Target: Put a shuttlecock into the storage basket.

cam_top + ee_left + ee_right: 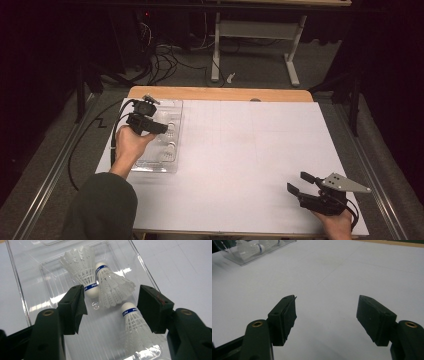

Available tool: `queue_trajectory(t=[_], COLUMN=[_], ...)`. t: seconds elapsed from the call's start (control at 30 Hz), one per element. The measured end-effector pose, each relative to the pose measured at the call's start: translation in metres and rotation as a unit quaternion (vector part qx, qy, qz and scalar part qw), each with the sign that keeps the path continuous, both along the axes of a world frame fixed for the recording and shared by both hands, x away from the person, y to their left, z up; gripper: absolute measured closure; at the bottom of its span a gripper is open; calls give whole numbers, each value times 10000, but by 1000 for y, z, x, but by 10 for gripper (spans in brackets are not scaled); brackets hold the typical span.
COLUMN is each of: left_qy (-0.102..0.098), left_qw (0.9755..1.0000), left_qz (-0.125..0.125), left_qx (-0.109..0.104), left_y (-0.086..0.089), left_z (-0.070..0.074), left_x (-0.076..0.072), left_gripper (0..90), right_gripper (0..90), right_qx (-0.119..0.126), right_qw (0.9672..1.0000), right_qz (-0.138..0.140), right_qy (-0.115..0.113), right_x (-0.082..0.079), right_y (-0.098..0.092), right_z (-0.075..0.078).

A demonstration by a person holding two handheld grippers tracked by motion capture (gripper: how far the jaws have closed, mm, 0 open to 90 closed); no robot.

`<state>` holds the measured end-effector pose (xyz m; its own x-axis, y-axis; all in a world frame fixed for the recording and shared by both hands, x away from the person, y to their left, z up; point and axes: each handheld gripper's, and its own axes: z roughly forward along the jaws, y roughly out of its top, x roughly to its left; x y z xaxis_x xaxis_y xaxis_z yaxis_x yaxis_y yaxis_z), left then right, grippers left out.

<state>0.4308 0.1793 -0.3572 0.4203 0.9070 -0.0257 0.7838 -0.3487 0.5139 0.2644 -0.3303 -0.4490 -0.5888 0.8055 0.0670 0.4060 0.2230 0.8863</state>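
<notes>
Clear plastic tray (165, 160): it lies at the left edge of the white table sheet (250, 150), long side running away from me. I read it as the holder that keeps the shuttlecocks from rolling off, and its low walls leave them open to a reach from above.

Left gripper (162, 128): I have it hanging over the middle of the tray, tilted down into it. In the left gripper view its two black jaws stand wide apart and grip nothing; the pads (75, 310) touch no feather or cork that I can see.

Shuttlecocks: three lie in the tray. Far one (82, 267) points its cork toward me; middle one (112, 287) lies crossed against it, cork away, skirt spreading between the jaws; near one (135, 327) rests by the right-hand jaw, cork up. The middle one sits most squarely in the gap, so I judge it the one I am lining up on.

Why the wide jaws: I think the skirt needs that room, and a soft close is called for, since feathers crush easily.

Risk: the crossed pair touch, so lifting one may drag the other.

Right gripper (299, 182): it rests low at the near right corner of the sheet, well apart from the tray, jaws spread over bare sheet, holding nothing. I keep it parked there, out of the left hand's way.
</notes>
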Motion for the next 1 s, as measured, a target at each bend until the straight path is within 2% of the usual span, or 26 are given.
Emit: queue_trajectory(t=[0.17, 0.4, 1.0], left_qy=[-95, -124, -429], left_qw=[9999, 9998, 9983], left_qz=[-63, -130, -129], left_qx=[-33, -59, -377], left_y=[-3, -5, -2], left_z=[3, 2, 4], left_x=[-5, -10, -26], left_gripper=[399, 398, 413], right_gripper=[323, 323, 323], right_qx=[-7, 3, 0], right_qw=[10000, 10000, 10000], right_qz=[11, 4, 12], right_qy=[-5, 1, -2], right_x=[0, 0, 0], right_y=[0, 0, 0], right_z=[0, 0, 0])
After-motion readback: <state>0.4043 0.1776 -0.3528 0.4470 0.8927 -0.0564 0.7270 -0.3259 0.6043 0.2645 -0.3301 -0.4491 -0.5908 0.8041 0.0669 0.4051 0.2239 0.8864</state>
